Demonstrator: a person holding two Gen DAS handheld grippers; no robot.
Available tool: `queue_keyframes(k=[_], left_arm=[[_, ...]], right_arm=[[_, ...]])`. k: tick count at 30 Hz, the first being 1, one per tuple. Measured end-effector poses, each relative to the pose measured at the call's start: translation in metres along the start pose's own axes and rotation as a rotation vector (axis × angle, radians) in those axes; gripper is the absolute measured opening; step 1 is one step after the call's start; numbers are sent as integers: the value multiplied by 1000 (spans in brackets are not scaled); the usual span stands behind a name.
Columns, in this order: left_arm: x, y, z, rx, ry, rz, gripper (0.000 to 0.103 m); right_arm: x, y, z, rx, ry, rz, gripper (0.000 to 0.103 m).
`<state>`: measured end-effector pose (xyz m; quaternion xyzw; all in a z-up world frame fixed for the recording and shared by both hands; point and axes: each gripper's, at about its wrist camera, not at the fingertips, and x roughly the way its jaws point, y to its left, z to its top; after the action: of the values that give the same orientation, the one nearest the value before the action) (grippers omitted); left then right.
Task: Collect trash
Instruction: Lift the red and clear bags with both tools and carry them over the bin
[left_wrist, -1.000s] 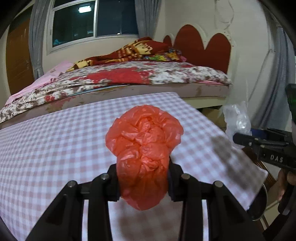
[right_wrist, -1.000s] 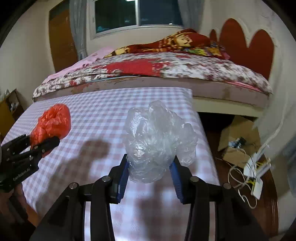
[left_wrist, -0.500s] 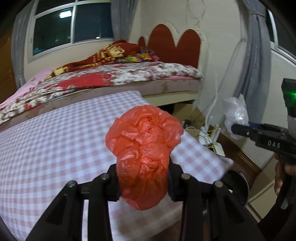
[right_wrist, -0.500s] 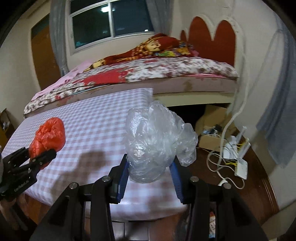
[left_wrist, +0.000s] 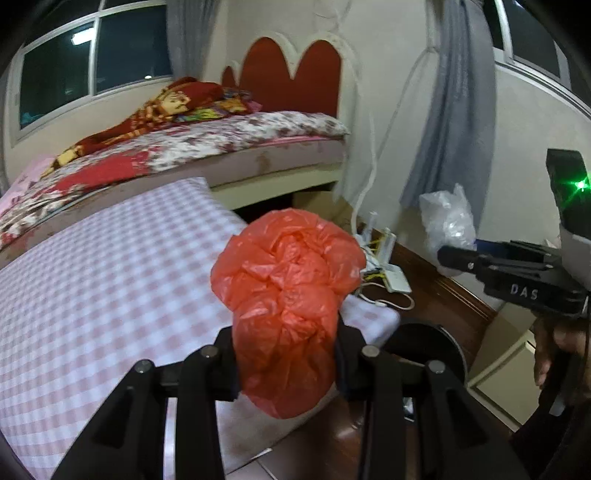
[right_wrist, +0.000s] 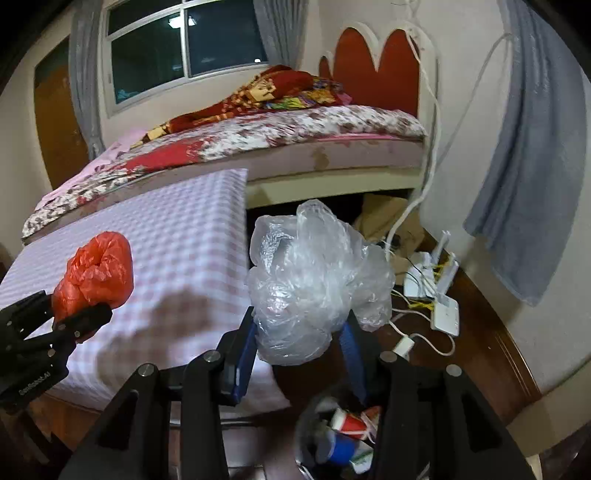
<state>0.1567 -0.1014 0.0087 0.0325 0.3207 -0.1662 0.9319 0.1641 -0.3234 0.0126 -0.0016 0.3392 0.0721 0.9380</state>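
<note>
We've got the left gripper (left_wrist: 286, 363) clamped on a crumpled orange-red plastic bag (left_wrist: 288, 295); the jaws sit narrow, pads pressing both sides of the wad, most of the bag bulging up & fwd past the tips. In the left wrist view it fills the centre, hanging over the near corner of the table w/ the pink-and-white checked cloth (left_wrist: 110, 266), which spreads off toward 9 o'clock.

Our right gripper (right_wrist: 299, 352) is closed partway on a scrunched clear plastic bag (right_wrist: 314, 280); its blue-padded fingers (right_wrist: 245, 360) squeeze the lower part, the rest puffs out above. From the left cam the same clear bag shows at approx 3 o'clock, w/ a hand (left_wrist: 554, 350) on the grip below it.

In the right wrist view the orange-red bag sits at 9 o'clock, above the checked cloth. Straight down at 6 o'clock, under the right gripper, we see a round dark bin (right_wrist: 306, 424) on the floor w/ a red-and-white paper cup (right_wrist: 349, 421) & other scraps in it; can't tell what they all are. In the left view its rim shows just right of the left jaws.

At 12 o'clock, a bed w/ a floral cover (right_wrist: 295, 129) and a red scalloped headboard (right_wrist: 380, 70). At 3 o'clock, white router boxes w/ cables (right_wrist: 443, 295) on the dark wood floor, grey curtain (right_wrist: 532, 184) above.
</note>
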Motion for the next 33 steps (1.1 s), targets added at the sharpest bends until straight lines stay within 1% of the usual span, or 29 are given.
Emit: queue_keyframes(k=[8, 14, 17, 20, 26, 30, 33], left_arm=[[20, -47, -3, 54, 32, -85, 38], [27, -73, -7, 85, 53, -126, 38], [31, -82, -10, 92, 64, -144, 38], [35, -95, -15, 103, 81, -162, 38], [49, -116, -29, 122, 133, -199, 38], [59, -125, -37, 121, 159, -221, 38], [69, -131, -42, 122, 190, -239, 38]], right_arm=[[-12, -46, -27, 45, 20, -57, 45], [-21, -74, -43, 81, 32, -91, 45], [-25, -82, -50, 89, 37, -99, 45], [-26, -93, -63, 94, 62, -110, 45], [-24, -108, -83, 98, 98, -120, 45], [-20, -115, -93, 111, 118, -118, 45], [-11, -118, -101, 110, 149, -106, 45]])
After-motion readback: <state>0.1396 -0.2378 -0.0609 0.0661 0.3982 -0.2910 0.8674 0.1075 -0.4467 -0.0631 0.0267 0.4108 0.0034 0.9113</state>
